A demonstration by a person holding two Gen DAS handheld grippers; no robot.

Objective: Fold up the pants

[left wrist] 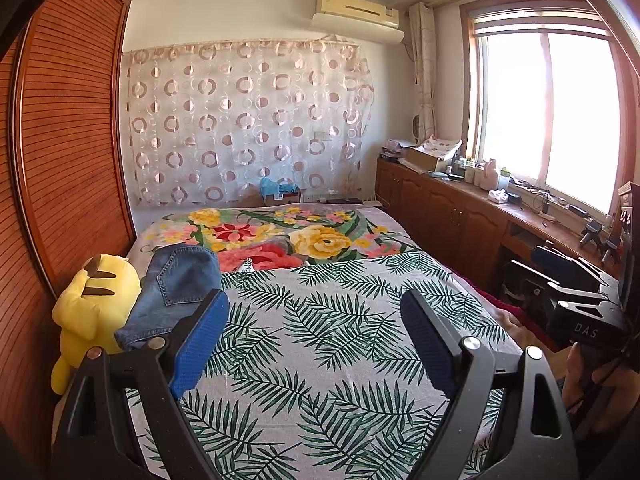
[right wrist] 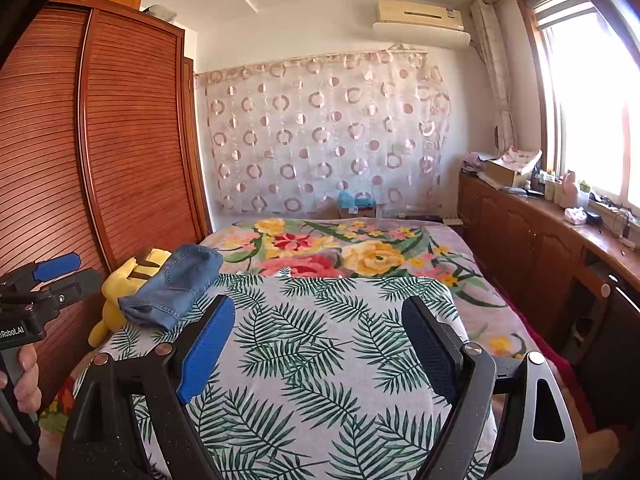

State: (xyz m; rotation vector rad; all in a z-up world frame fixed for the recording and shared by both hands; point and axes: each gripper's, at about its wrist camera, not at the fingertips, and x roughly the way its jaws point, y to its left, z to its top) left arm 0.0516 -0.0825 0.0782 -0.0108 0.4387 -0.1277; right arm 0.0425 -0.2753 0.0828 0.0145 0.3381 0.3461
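Note:
A pair of blue denim pants [left wrist: 176,280] lies folded into a small bundle at the left edge of the bed, leaning partly on a yellow plush toy [left wrist: 94,300]. My left gripper [left wrist: 313,298] hovers open over the palm-leaf sheet [left wrist: 320,344], its left blue pad just right of the pants, nothing between the fingers. In the right wrist view the pants [right wrist: 172,286] sit left of my right gripper [right wrist: 318,304], which is open and empty over the same sheet. Each gripper shows in the other's view: the right one [left wrist: 540,268] and the left one [right wrist: 66,274], held by a hand.
A floral blanket [left wrist: 280,236] covers the far half of the bed. A slatted wooden wardrobe [left wrist: 68,152] stands close on the left. Low wooden cabinets [left wrist: 452,208] with clutter run under the window on the right. A patterned curtain [left wrist: 248,120] hangs behind the bed.

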